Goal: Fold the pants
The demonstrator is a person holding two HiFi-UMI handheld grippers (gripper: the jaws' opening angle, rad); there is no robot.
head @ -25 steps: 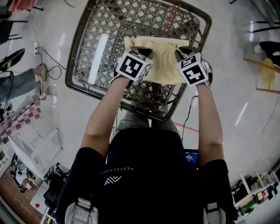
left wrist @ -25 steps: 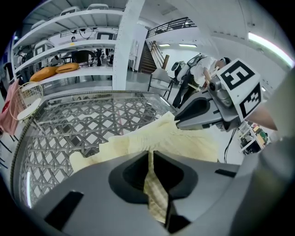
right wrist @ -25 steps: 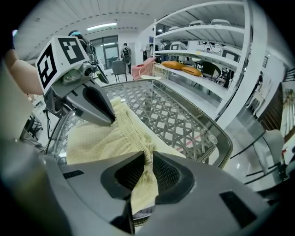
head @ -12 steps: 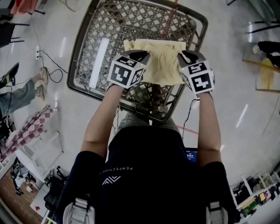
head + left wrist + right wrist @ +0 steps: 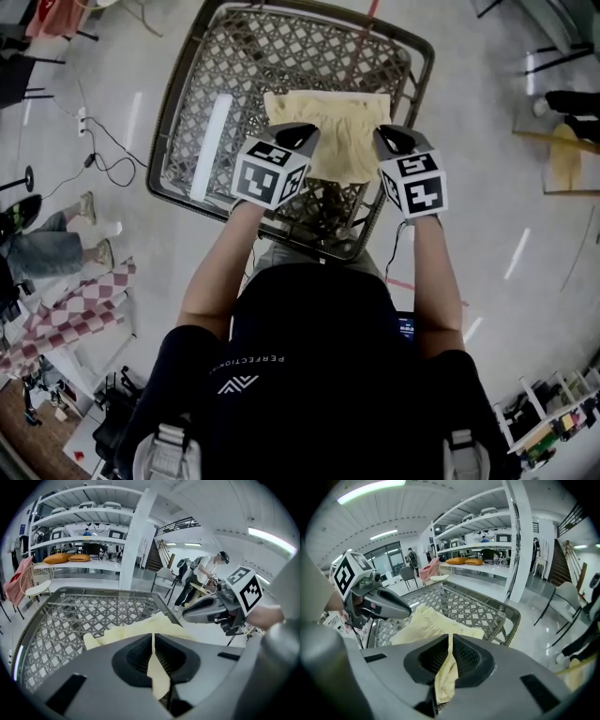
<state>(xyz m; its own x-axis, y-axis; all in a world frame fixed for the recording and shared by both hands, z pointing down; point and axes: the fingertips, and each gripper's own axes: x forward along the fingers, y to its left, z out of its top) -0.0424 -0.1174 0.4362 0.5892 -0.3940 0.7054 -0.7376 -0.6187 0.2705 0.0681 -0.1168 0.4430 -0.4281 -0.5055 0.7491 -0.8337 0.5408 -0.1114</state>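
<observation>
A woven lattice counter [image 5: 281, 56] with a dark rim stands on a glossy pale floor [image 5: 487, 150]. To its left a thin cable [image 5: 105, 150] snakes over the floor. Nearer on that side there is a red-and-white checked cloth [image 5: 70, 314], just beside a person's legs in jeans [image 5: 42, 253]. Far off, white shelves [image 5: 79, 513] carry two orange cushions [image 5: 68, 557]. A wire chair [image 5: 38, 588] draped in pink stands far left, and a white pillar [image 5: 136, 536] rises beside a staircase [image 5: 157, 550].

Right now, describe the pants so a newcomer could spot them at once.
Find the grey lattice-topped table in the middle of the glossy floor. The pants lie on its top: pale yellow crinkled fabric, the only cloth on that lattice.
</observation>
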